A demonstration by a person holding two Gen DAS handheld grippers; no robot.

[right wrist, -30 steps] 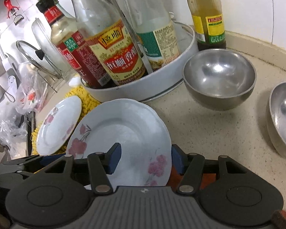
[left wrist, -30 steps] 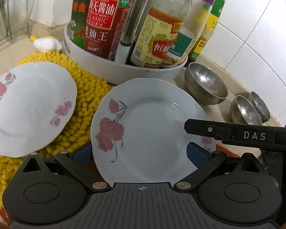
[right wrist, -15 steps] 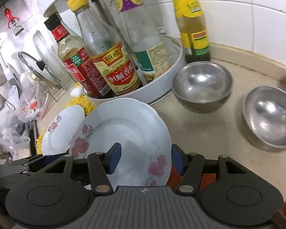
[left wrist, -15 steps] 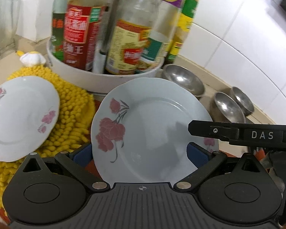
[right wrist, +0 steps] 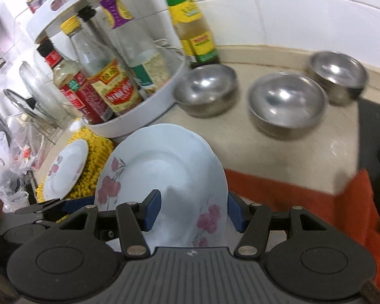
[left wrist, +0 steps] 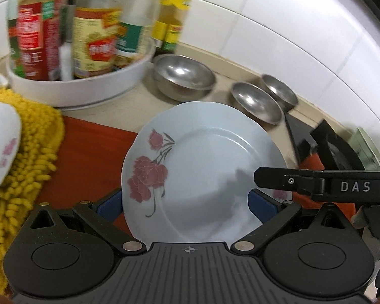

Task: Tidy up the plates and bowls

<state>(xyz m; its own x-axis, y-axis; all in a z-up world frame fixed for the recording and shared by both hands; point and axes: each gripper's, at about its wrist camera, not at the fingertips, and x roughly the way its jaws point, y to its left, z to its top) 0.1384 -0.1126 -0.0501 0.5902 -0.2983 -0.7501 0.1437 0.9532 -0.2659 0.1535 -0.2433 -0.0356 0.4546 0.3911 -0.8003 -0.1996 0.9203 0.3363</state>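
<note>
The flowered plate sat between the blue pads of both tools at once: the left hand-held gripper clasped it by its near edge, and the right hand-held gripper clamped the same plate from the other side, so neither hand was nearer than the other. The plate was tilted, its far rim rising ahead of the fingers and its near rim tucked out of sight behind each tool's body. The relation that mattered lay ahead: three steel bowls stood on the desk beyond the plate, ahead and to the right of the right hand-held gripper, while a second plate rested on a yellow mat off to its left, just beside a white tray of bottles. From the left tool, that second plate was cut off by the picture's edge. Blur smeared the bottles and bowl rims, and whether the held plate's underside touched the red cloth could not be told.
</note>
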